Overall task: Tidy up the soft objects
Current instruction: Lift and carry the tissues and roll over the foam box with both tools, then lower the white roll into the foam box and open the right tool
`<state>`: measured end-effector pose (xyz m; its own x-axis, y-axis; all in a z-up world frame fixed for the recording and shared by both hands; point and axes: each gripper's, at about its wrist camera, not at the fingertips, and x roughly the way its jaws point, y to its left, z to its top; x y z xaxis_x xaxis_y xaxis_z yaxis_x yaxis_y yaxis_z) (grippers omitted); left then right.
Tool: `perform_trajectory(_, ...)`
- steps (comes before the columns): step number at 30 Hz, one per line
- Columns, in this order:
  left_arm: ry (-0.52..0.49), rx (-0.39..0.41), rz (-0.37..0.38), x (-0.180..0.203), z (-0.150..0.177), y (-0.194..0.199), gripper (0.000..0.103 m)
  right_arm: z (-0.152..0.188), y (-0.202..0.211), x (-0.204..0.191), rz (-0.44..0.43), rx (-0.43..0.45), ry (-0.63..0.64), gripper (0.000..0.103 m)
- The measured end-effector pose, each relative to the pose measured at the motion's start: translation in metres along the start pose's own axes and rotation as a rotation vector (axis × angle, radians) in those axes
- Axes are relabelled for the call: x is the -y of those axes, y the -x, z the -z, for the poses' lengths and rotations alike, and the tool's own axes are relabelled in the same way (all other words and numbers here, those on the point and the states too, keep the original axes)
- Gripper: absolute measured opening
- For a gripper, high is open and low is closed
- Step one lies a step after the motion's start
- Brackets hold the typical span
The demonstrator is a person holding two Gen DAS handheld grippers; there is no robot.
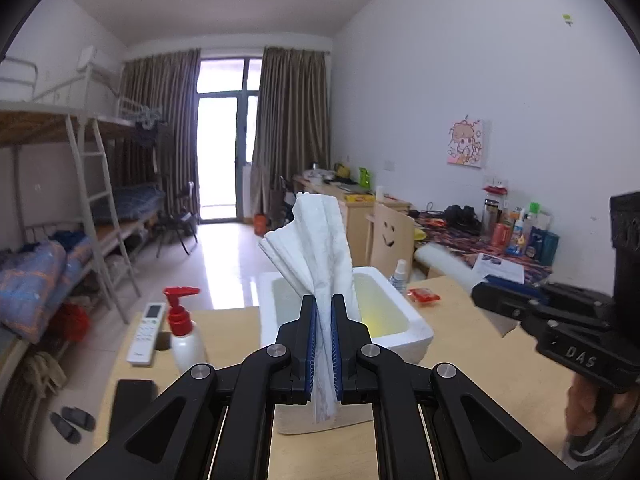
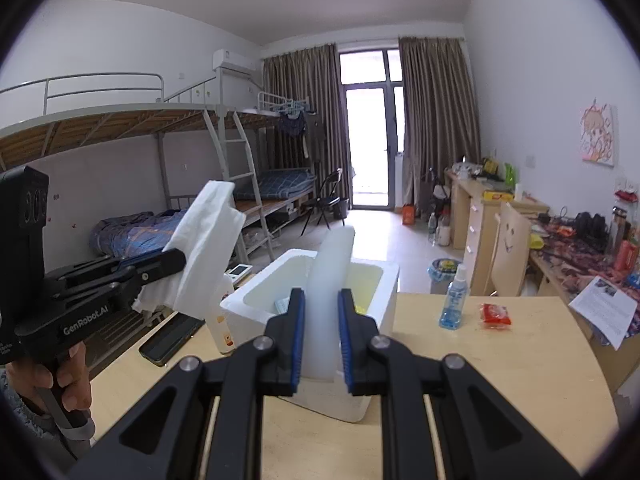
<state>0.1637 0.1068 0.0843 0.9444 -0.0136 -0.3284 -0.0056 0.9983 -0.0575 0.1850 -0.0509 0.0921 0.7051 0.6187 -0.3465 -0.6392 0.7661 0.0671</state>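
My left gripper [image 1: 324, 308] is shut on a crumpled white cloth [image 1: 316, 240] and holds it upright above the near side of a white foam box [image 1: 416, 320]. The cloth also shows in the right wrist view [image 2: 204, 248], left of the box [image 2: 384, 280]. My right gripper [image 2: 322, 300] is shut on a white foam roll [image 2: 328, 280] that stands up over the box. In the left wrist view the roll [image 1: 444, 264] pokes out at the right from the right gripper [image 1: 486, 294].
On the wooden table [image 1: 480, 352] stand a red-pump lotion bottle [image 1: 182, 332], a white remote [image 1: 146, 334], a black phone [image 2: 170, 342], a blue spray bottle [image 2: 454, 300] and a red packet [image 2: 496, 314]. Bunk beds stand left, cluttered desks right.
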Motion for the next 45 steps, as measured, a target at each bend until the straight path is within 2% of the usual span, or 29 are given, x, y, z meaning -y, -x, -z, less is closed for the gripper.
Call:
perform_trajectory(12, -0.014, 0.025, -0.025, -0.002, -0.020, -0.018, 0.007, -0.015, -0.036, 0.006, 0.002, -0.046, 0.023, 0.019)
perform_trajectory(24, -0.038, 0.029, -0.051, -0.009, -0.027, -0.034, 0.007, -0.021, -0.075, 0.011, -0.003, -0.096, 0.037, 0.019)
perform_trajectory(45, -0.013, 0.007, -0.096, -0.027, -0.024, -0.043, 0.007, -0.021, -0.126, 0.001, -0.048, -0.176, 0.063, 0.020)
